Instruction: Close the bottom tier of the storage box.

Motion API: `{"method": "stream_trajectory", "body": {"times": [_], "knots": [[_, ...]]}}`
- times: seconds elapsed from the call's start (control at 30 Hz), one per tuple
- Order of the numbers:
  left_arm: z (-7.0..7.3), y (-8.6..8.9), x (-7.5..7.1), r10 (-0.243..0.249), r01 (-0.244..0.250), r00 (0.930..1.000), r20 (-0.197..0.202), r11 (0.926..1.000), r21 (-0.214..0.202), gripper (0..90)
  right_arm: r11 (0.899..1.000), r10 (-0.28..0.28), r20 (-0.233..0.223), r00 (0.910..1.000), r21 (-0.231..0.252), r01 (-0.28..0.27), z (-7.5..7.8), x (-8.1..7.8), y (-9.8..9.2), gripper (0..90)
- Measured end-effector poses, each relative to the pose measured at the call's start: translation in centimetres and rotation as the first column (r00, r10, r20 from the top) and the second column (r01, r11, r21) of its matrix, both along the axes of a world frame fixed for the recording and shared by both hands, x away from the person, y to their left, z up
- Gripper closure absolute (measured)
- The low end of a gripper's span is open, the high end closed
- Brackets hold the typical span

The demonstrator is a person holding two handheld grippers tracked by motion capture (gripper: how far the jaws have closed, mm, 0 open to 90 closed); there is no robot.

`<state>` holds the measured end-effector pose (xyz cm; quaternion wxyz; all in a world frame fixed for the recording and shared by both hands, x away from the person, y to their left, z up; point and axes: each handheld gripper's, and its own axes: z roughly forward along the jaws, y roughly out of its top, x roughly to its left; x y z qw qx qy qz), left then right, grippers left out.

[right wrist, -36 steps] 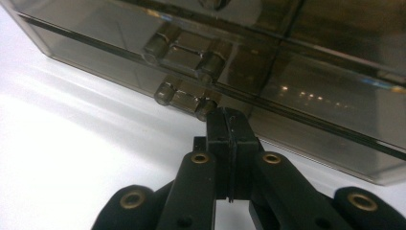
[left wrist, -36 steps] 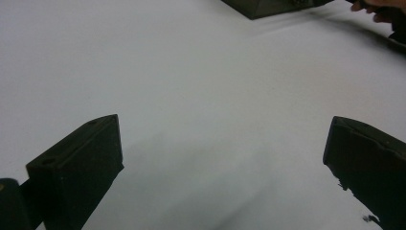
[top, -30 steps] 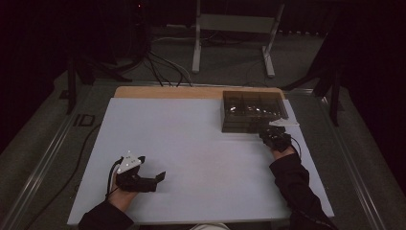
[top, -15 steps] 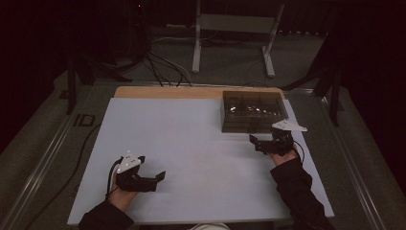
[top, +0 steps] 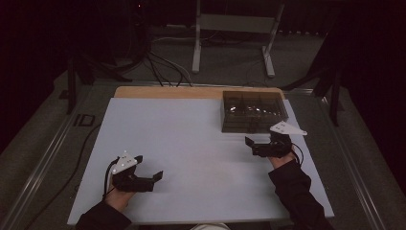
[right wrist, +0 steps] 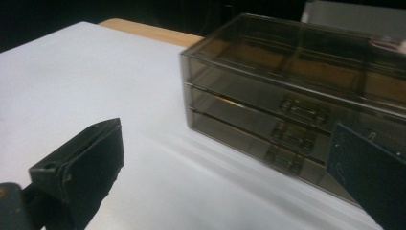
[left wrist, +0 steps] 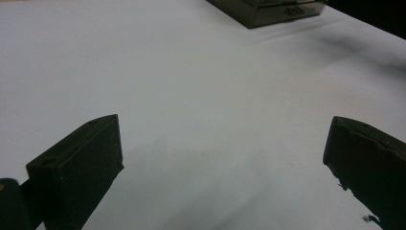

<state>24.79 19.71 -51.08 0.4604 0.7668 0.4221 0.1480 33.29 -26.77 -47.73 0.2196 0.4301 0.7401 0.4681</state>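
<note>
A smoky see-through box of three drawers [top: 253, 111] stands at the back right of the white table [top: 191, 139]. Its three handled fronts [right wrist: 299, 112] face my right gripper [top: 252, 146], which hovers just in front of the box. That gripper's jaws [right wrist: 225, 132] have just been opening and now stand wide apart with nothing between them. My left gripper [top: 149, 168] rests near the front left of the table, open and empty. In the left gripper view its jaws [left wrist: 225, 132] frame bare tabletop, with the drawer box [left wrist: 268, 10] far off.
A strip of wooden board [top: 167, 92] shows along the table's far edge. Behind it on the floor stand a metal frame's legs [top: 196, 48] and several cables [top: 163, 67]. Dark posts [top: 72, 76] flank the table.
My right gripper has pulled back from the drawer fronts, risen a little and turned to point left, and its jaws have opened. My left gripper has stayed still.
</note>
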Motion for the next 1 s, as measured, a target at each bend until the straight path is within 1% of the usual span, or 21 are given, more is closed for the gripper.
{"method": "stream_trajectory", "body": {"times": [0.03, 0.17, 0.27, 0.37, 0.43, 0.53, 0.57, 0.6, 0.63, 0.67, 0.73, 0.77, 0.93, 1.0], "knots": [[0.0, -0.1, 0.0, -0.003, 0.003, 1.0000, 0.003, 1.0000, 0.001, 1.1, 1.000, 0.004, 0.005, 1.0000, -0.010, -0.004, 0.0, -0.1, 0.1, 0.0], [-0.1, -0.1, -0.3, -0.021, 0.021, 0.9998, 0.008, 0.9997, 0.014, 1.1, 0.999, 0.040, 0.017, 0.9991, -0.021, -0.039, 0.0, -0.8, 0.3, 0.0], [-0.1, -0.1, -0.5, -0.032, 0.031, 0.9994, 0.011, 0.9990, 0.033, 1.1, 0.997, 0.068, 0.016, 0.9976, -0.045, -0.067, -0.4, -1.4, 0.4, 0.0], [0.0, -0.1, -0.7, -0.050, 0.049, 0.9986, 0.020, 0.9978, 0.045, 1.1, 0.994, 0.095, 0.005, 0.9955, -0.062, -0.094, -0.9, -2.1, 0.3, 0.0], [-0.2, -0.1, -0.7, -0.057, 0.056, 0.9983, 0.015, 0.9975, 0.042, 1.1, 0.992, 0.113, -0.001, 0.9936, -0.065, -0.112, -1.3, -2.5, 0.0, 0.0], [-0.4, -0.1, -0.8, -0.078, 0.077, 0.9969, 0.009, 0.9958, 0.049, 1.1, 0.989, 0.141, -0.001, 0.9901, -0.050, -0.140, -1.9, -2.9, -0.5, 0.0], [-0.4, -0.2, -0.9, -0.079, 0.079, 0.9968, 0.009, 0.9954, 0.055, 1.1, 0.988, 0.147, 0.000, 0.9892, -0.050, -0.147, -2.2, -3.1, -0.6, 0.0], [-0.4, -0.3, -0.9, -0.080, 0.079, 0.9967, 0.012, 0.9942, 0.073, 1.1, 0.986, 0.157, -0.003, 0.9876, -0.048, -0.157, -2.4, -3.2, -0.8, 0.0], [-0.4, -0.4, -1.0, -0.080, 0.078, 0.9967, 0.016, 0.9933, 0.086, 1.1, 0.985, 0.169, -0.011, 0.9856, -0.046, -0.169, -2.6, -3.4, -0.9, 0.0], [-0.4, -0.4, -1.0, -0.080, 0.078, 0.9967, 0.016, 0.9933, 0.086, 1.1, 0.985, 0.169, -0.011, 0.9856, -0.046, -0.169, -2.6, -3.4, -0.9, 0.0], [-0.4, -0.3, -1.1, -0.080, 0.078, 0.9967, 0.017, 0.9936, 0.082, 1.1, 0.983, 0.174, -0.020, 0.9846, -0.057, -0.174, -3.2, -3.9, -1.3, 0.0], [-0.4, -0.3, -1.1, -0.080, 0.079, 0.9967, 0.014, 0.9938, 0.078, 1.1, 0.982, 0.179, -0.034, 0.9833, -0.056, -0.180, -3.4, -4.1, -1.5, 0.0], [-0.5, -0.1, -1.2, -0.092, 0.091, 0.9957, 0.013, 0.9933, 0.071, 1.1, 0.983, 0.172, -0.075, 0.9822, -0.047, -0.176, -4.4, -4.9, -2.5, 0.0], [-0.5, -0.1, -1.2, -0.086, 0.085, 0.9963, 0.010, 0.9941, 0.068, 1.1, 0.983, 0.178, -0.096, 0.9794, -0.038, -0.182, -4.8, -5.3, -3.0, 0.0]]}}
